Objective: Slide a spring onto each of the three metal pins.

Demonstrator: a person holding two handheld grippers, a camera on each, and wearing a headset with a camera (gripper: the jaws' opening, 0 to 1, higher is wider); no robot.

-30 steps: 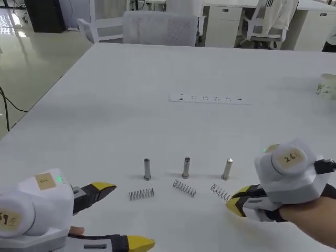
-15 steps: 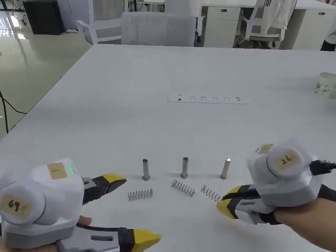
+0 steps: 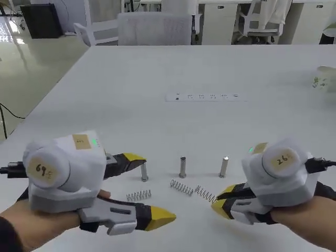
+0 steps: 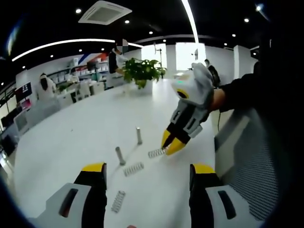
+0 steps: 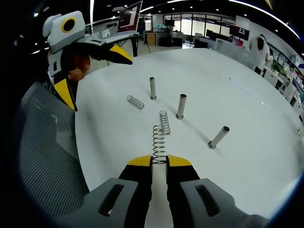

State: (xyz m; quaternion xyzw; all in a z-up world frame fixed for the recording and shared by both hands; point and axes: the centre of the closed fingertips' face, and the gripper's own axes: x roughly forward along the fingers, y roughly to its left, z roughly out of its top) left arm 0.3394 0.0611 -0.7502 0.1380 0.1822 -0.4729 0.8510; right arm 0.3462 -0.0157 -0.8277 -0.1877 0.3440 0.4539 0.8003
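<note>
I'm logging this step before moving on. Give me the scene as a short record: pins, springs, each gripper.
pins: three, upright in a row, all bare
springs: three, lying on the table in front of the pins
right gripper: shut on the end of the right spring
left gripper: open, empty, near the left spring

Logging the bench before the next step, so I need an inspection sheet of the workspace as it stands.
Surface: white table, flat.
Job's things: left pin, middle pin and right pin upright, all bare; left spring and middle spring lie flat.
Clutter: power strip.
Grippers: left gripper open above the table; right gripper shut on the right spring at its end.
Cables: black cable on the floor.
Surroundings: chairs beyond the table.
</note>
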